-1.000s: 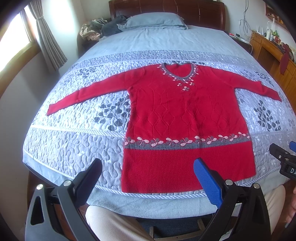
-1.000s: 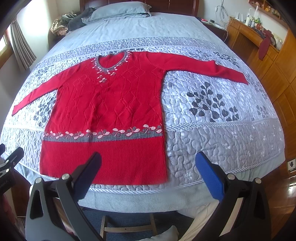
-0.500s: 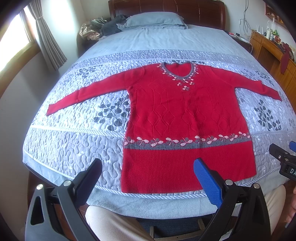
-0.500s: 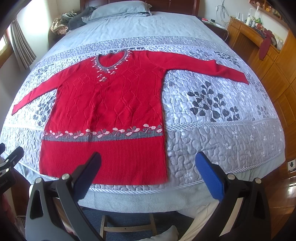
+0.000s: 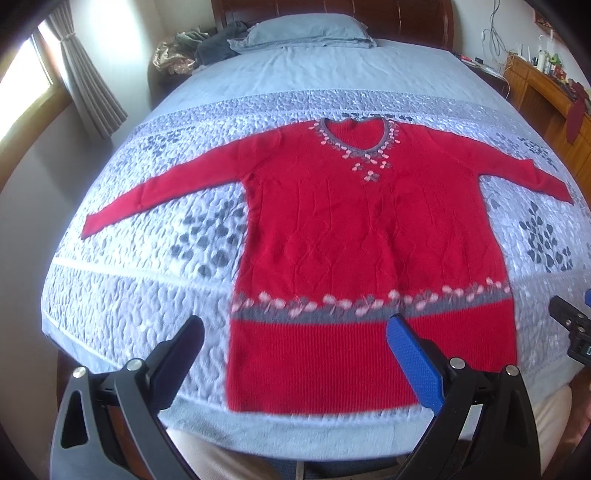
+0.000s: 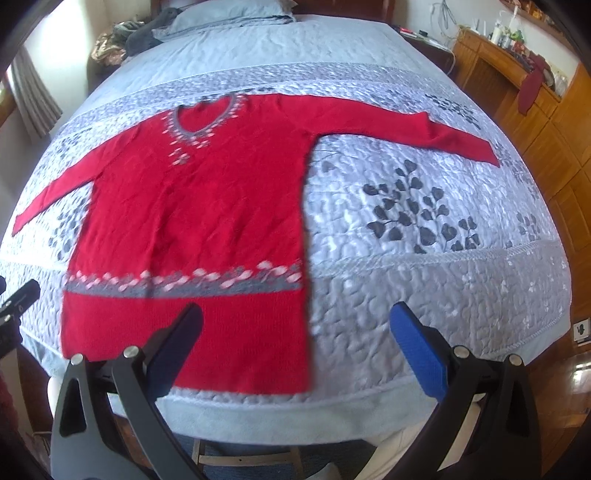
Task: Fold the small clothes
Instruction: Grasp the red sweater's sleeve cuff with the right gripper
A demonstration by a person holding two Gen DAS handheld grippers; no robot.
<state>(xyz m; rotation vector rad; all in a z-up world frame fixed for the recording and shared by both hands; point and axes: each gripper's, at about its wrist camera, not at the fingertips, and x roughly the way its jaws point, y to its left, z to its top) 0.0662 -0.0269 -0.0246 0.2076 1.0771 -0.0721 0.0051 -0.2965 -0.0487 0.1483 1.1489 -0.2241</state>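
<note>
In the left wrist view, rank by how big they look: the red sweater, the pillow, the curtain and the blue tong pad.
1. red sweater, by far
2. pillow
3. curtain, close to the pillow, so that order is unsure
4. blue tong pad, which looks enlarged because it sits nearest the lens

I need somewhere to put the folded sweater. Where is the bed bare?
Bare quilt lies right of the red sweater, below its right sleeve, and beyond the neckline. The pillow and clothes pile crowd the headboard.
</note>
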